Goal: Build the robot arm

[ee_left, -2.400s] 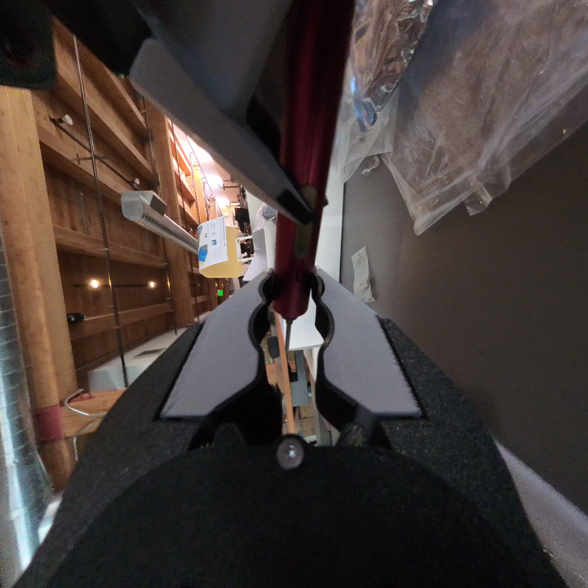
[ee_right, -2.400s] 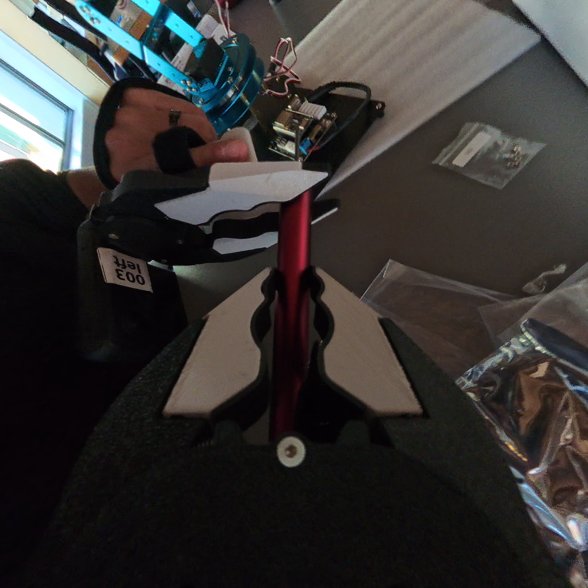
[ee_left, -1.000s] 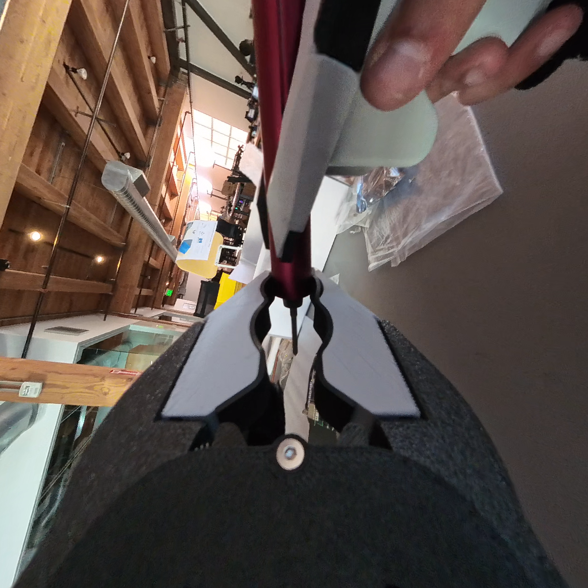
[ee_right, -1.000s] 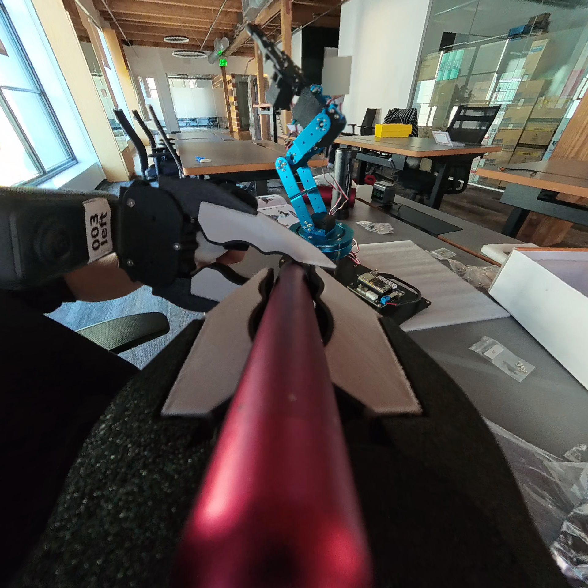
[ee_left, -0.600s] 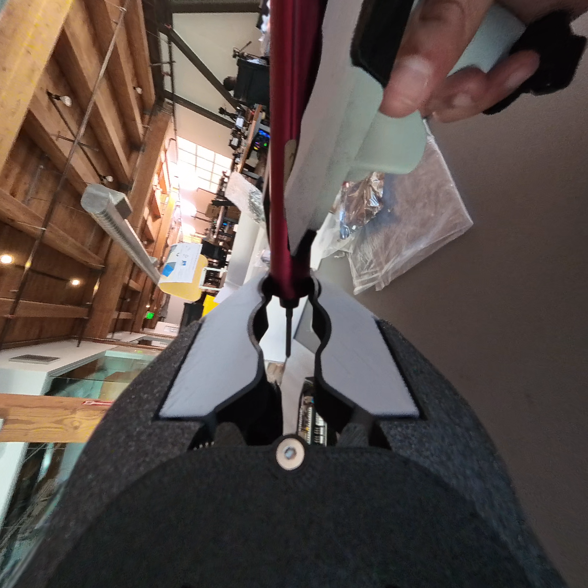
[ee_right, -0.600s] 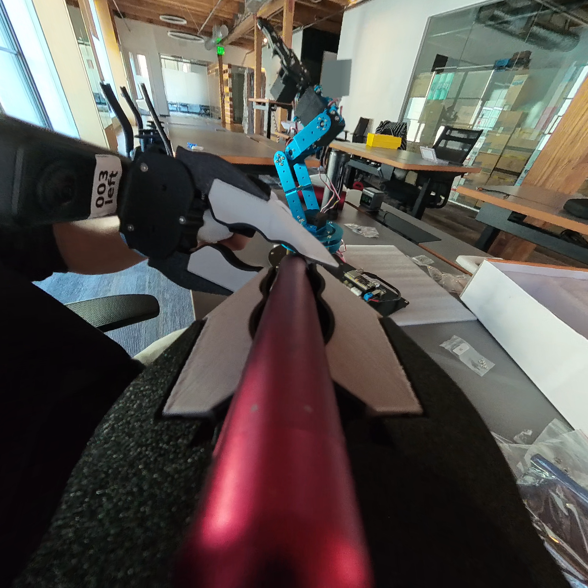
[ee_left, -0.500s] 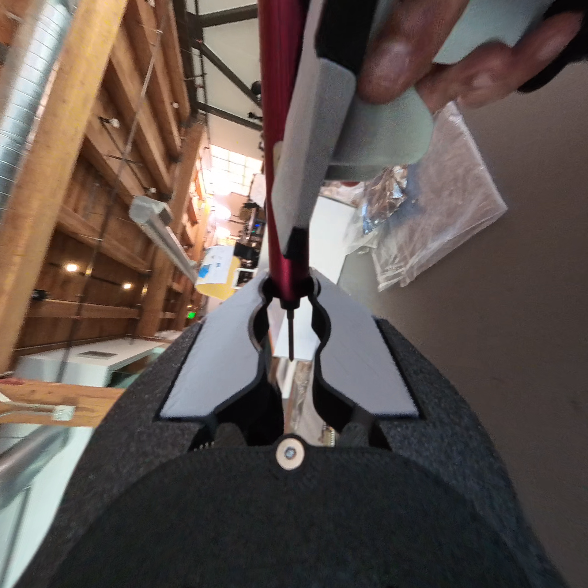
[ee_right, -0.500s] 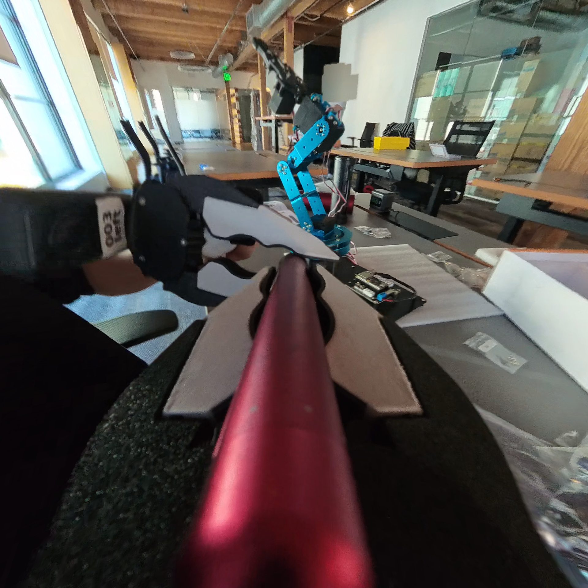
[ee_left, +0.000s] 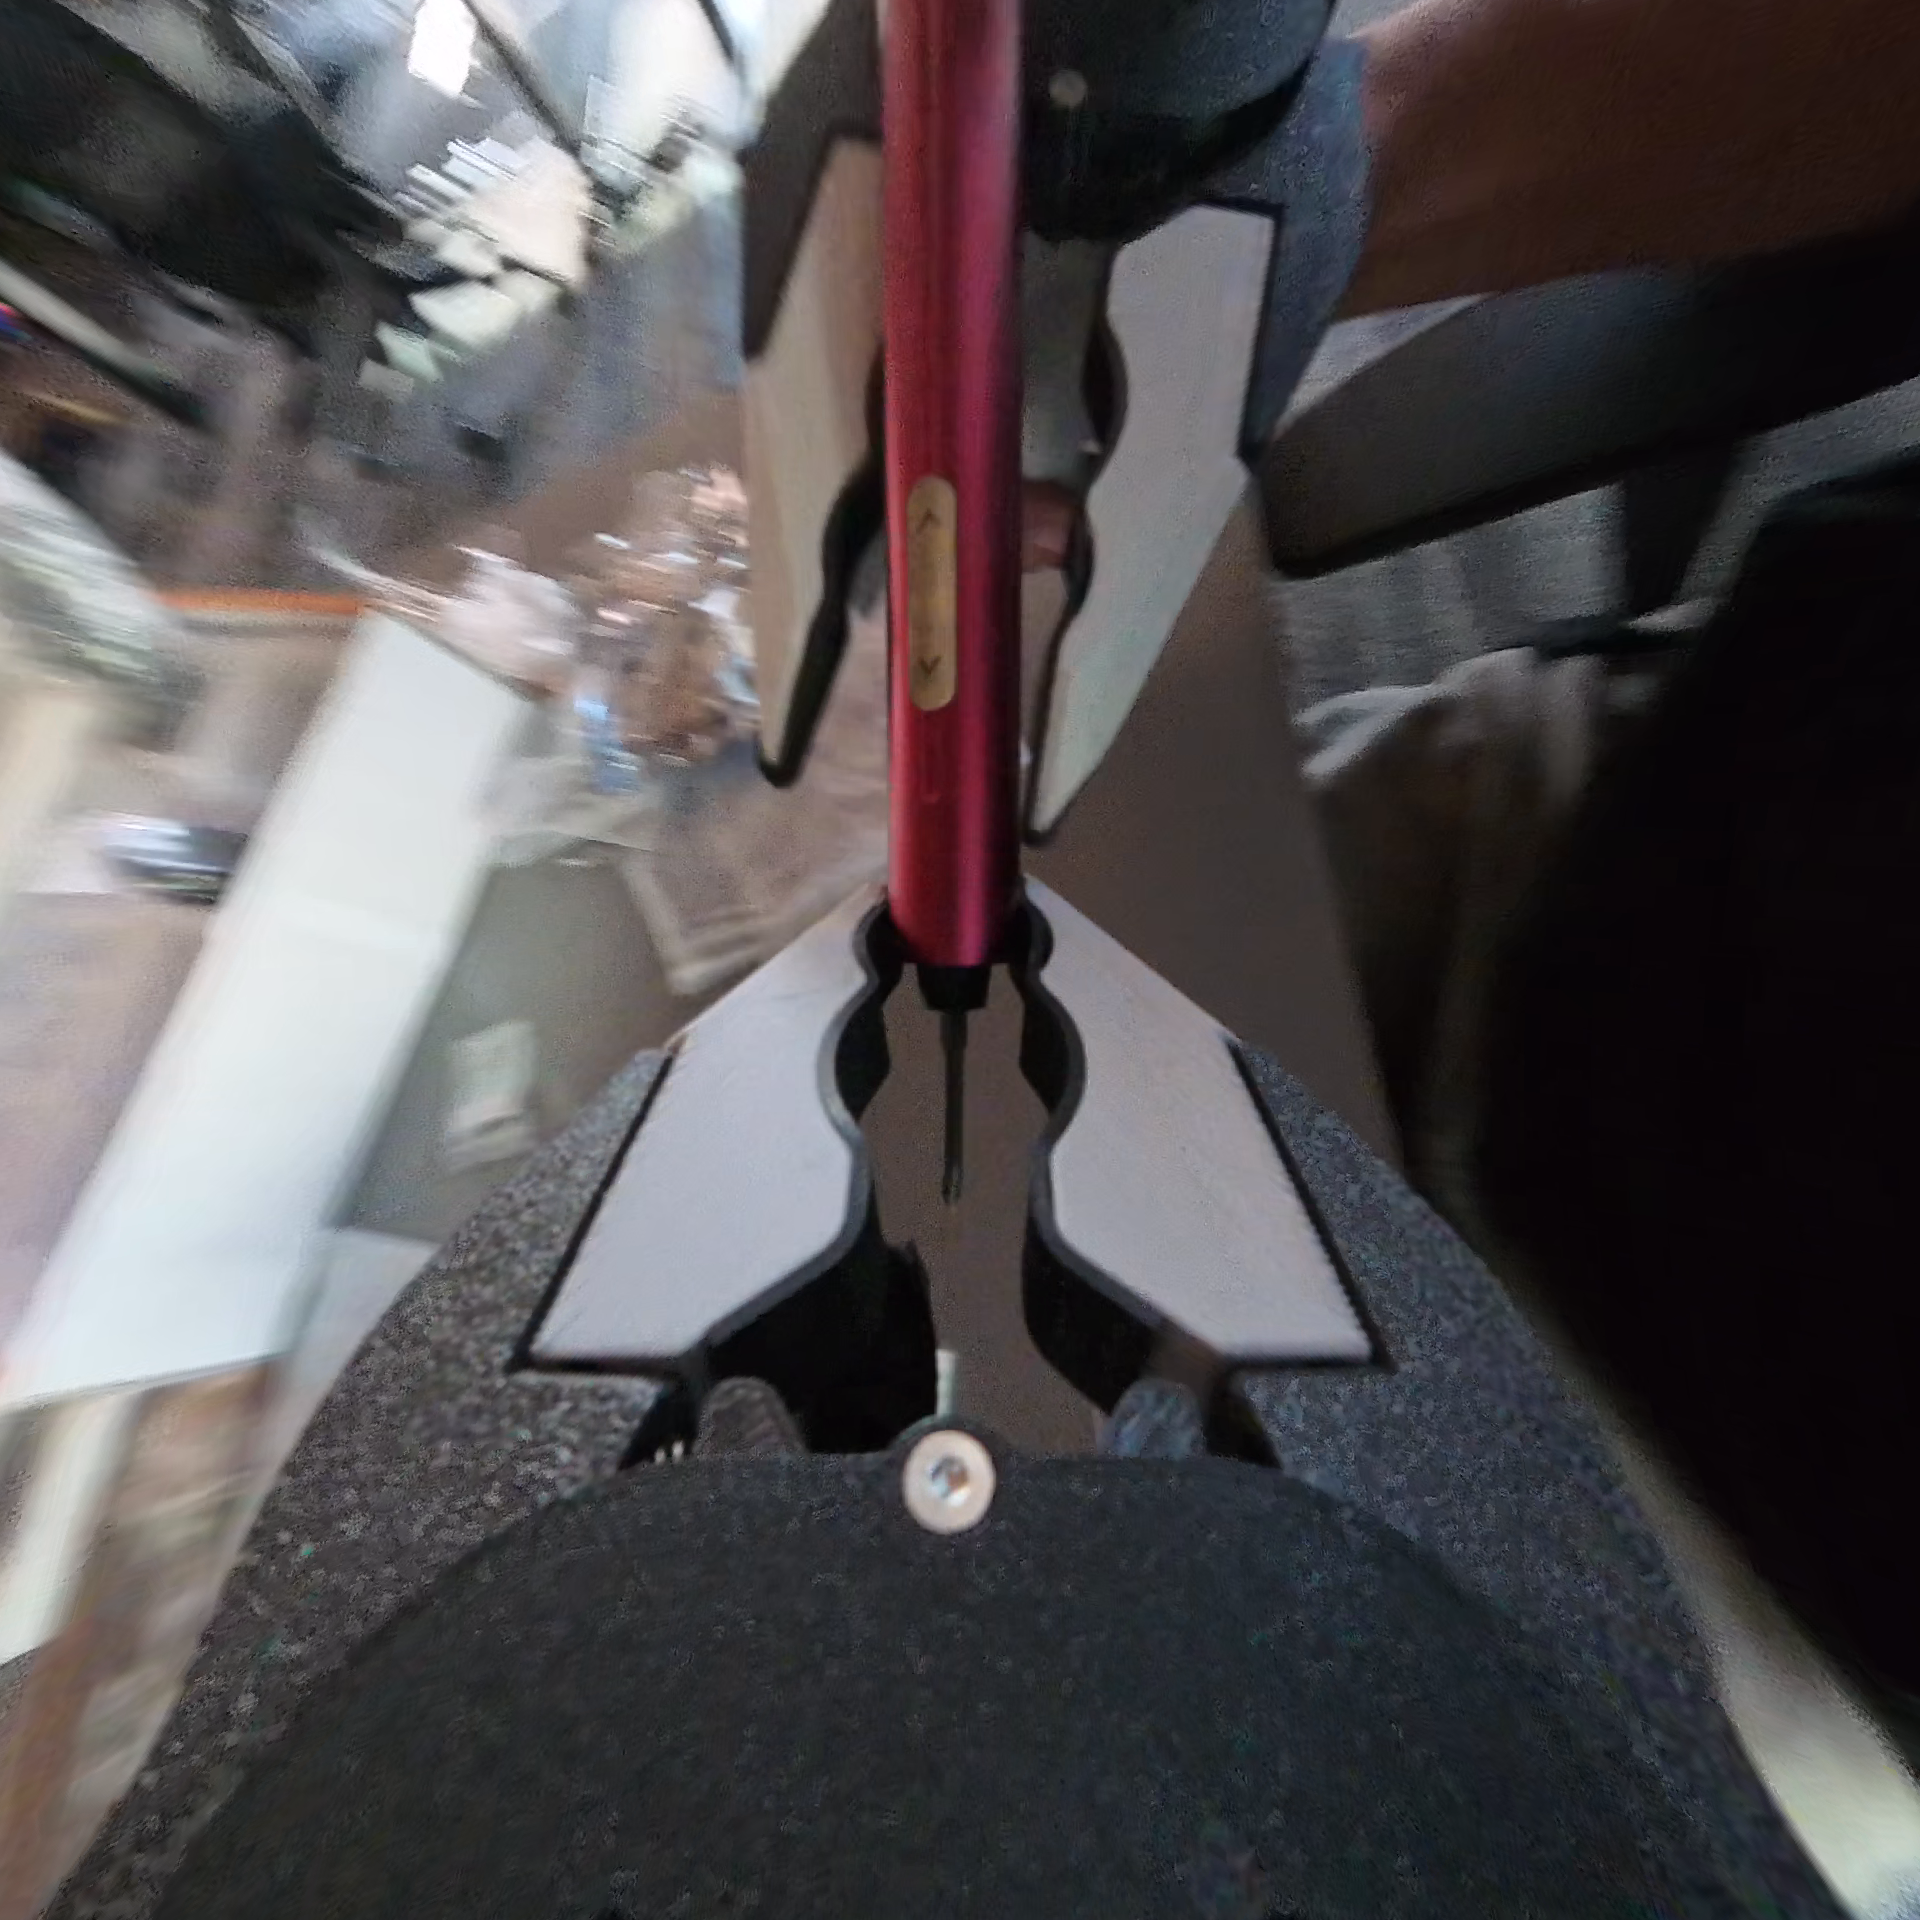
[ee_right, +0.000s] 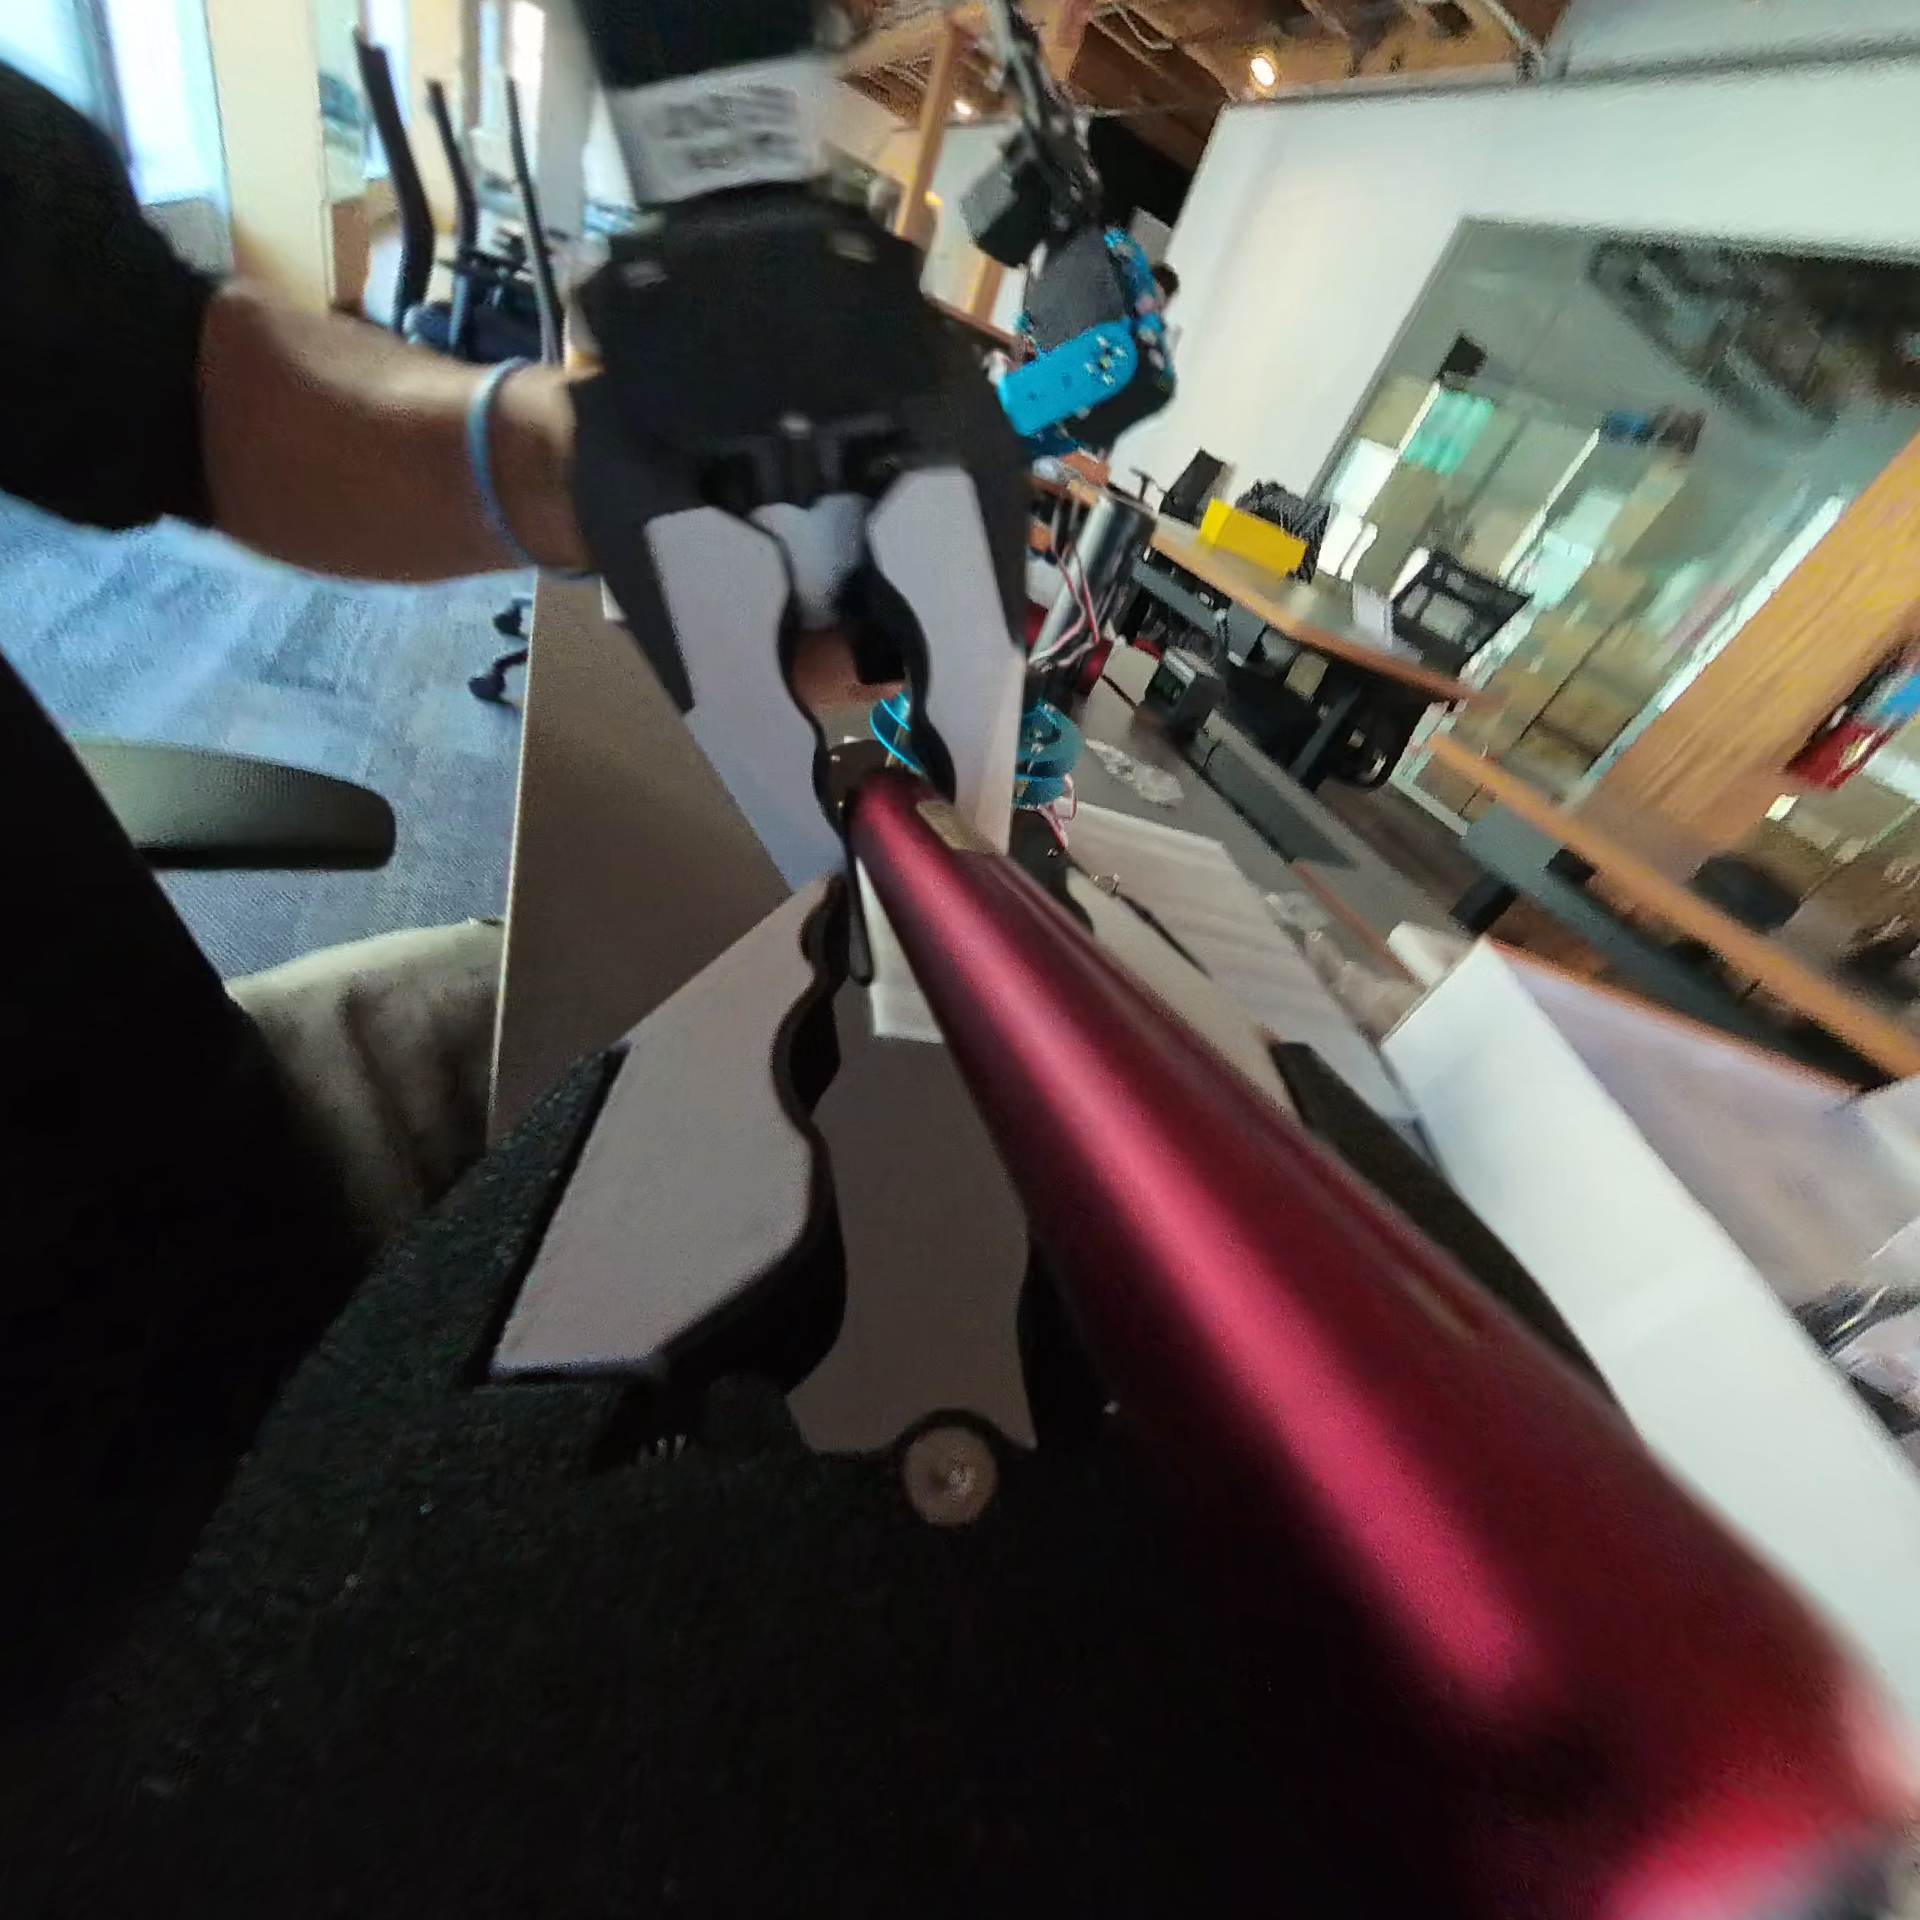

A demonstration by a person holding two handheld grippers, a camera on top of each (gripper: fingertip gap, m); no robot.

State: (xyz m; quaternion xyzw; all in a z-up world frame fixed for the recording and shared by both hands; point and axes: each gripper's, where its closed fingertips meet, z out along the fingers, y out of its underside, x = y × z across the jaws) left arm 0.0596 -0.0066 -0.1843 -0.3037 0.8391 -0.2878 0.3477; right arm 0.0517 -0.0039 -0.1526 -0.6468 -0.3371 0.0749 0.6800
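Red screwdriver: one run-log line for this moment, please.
left gripper: shut on red screwdriver, bit end | right gripper: open, fingers either side of shaft

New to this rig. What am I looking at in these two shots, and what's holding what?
There is no robot here. A person holds two handheld two-finger grippers, and each has a camera looking along its fingers. The left wrist view shows the left gripper shut on the bit end of a red precision screwdriver. The right gripper faces it, jaws open around the shaft. The right wrist view looks along the screwdriver's body toward the left gripper. Beyond are a grey desk, a white box and a small blue robot arm.
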